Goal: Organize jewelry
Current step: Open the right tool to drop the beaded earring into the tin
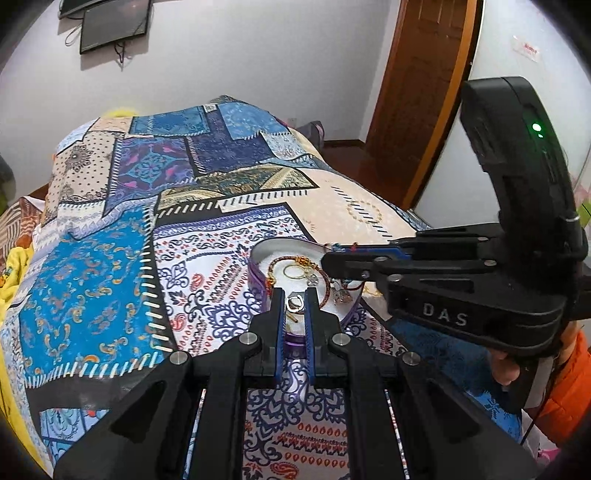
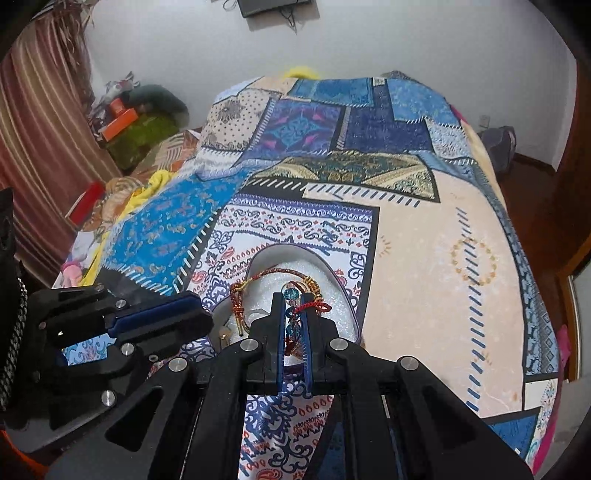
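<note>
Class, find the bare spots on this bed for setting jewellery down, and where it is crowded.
Free: the plain peach patch of the patchwork bedspread right of the purple heart-shaped box, and the blue patch to its left. Crowded: the box itself, with both claws over it.

A bed (image 2: 424, 229) fills the middle of the room, covered with a patchwork blanket (image 1: 122, 258) in blue, cream and purple. Behind the bed stands a plain white wall (image 1: 229, 55), and a dark flat screen (image 1: 114, 24) hangs high on it with loose cables under it. To the right of the bed there is a brown wooden door (image 1: 417, 92) and a dark red-brown floor (image 1: 347, 147). To the left of the bed hangs a striped brownish curtain (image 2: 40, 122), with some boxes and clutter (image 2: 129, 122) near it.
</note>
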`<state>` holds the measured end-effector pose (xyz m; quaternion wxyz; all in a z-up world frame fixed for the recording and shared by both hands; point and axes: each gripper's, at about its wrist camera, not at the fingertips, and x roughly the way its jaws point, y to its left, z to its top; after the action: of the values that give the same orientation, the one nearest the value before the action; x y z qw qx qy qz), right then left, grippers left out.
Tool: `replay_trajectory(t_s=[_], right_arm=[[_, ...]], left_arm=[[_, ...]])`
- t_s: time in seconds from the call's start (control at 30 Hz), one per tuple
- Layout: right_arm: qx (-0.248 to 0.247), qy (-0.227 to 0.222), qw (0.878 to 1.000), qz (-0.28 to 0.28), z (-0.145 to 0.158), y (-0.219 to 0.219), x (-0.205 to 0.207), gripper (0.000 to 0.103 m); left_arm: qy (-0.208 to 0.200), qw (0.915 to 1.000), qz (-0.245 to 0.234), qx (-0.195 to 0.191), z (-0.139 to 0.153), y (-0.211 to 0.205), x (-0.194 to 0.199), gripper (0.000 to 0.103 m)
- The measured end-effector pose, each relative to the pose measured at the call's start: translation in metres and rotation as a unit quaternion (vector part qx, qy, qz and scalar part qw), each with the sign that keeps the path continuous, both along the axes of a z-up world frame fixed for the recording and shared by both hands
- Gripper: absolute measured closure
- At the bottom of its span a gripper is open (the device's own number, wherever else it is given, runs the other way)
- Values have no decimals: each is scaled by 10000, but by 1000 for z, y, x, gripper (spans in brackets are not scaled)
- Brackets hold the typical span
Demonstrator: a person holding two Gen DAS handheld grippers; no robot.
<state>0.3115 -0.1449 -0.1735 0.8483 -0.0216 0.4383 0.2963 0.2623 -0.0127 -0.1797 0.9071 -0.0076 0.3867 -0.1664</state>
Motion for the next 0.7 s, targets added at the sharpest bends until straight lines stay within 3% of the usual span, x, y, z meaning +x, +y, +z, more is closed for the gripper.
replay_trajectory(t_s=[0.53, 0.7], right_arm=[[-243, 289, 9992, 92, -7, -6, 4, 92], [-332, 143, 9993, 85, 2, -7, -5, 92]], left_arm=[[128, 9999, 62, 38, -2, -6, 5, 95], [44, 9999, 108, 19, 11, -4, -2, 95]])
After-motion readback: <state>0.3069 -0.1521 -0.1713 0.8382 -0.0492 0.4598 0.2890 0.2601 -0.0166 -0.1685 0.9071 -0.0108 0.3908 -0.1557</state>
